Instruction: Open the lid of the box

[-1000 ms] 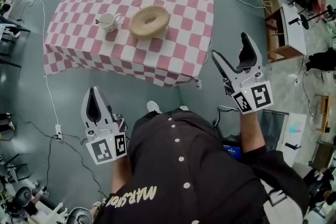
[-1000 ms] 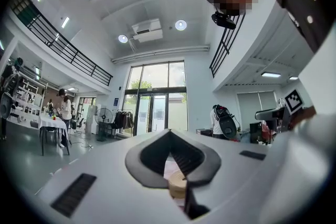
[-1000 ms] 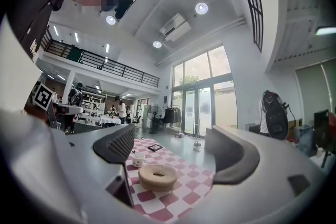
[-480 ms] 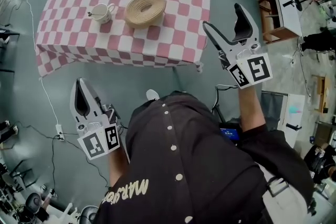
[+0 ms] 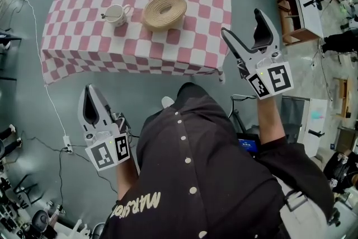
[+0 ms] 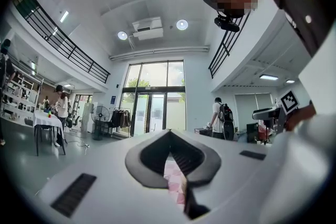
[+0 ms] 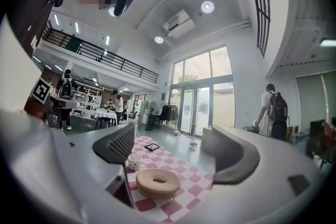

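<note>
Shirt print (image 5: pixel 136 205): pale letters, upside down on the black shirt, "MAR" readable, the rest lost in folds.
Left cube (image 5: pixel 109 154): on the left claw (image 5: pixel 92 89), black-and-white square markers, no letters.
Right cube (image 5: pixel 271 80): on the right claw (image 5: pixel 241 22), likewise markers only.

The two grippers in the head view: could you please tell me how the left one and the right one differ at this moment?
The left gripper has its fingers together; the right gripper has its fingers wide apart. The left gripper is back beside the person, over the floor; the right gripper reaches forward near the table corner. Shared: both are empty, and each carries a marker cube.
</note>
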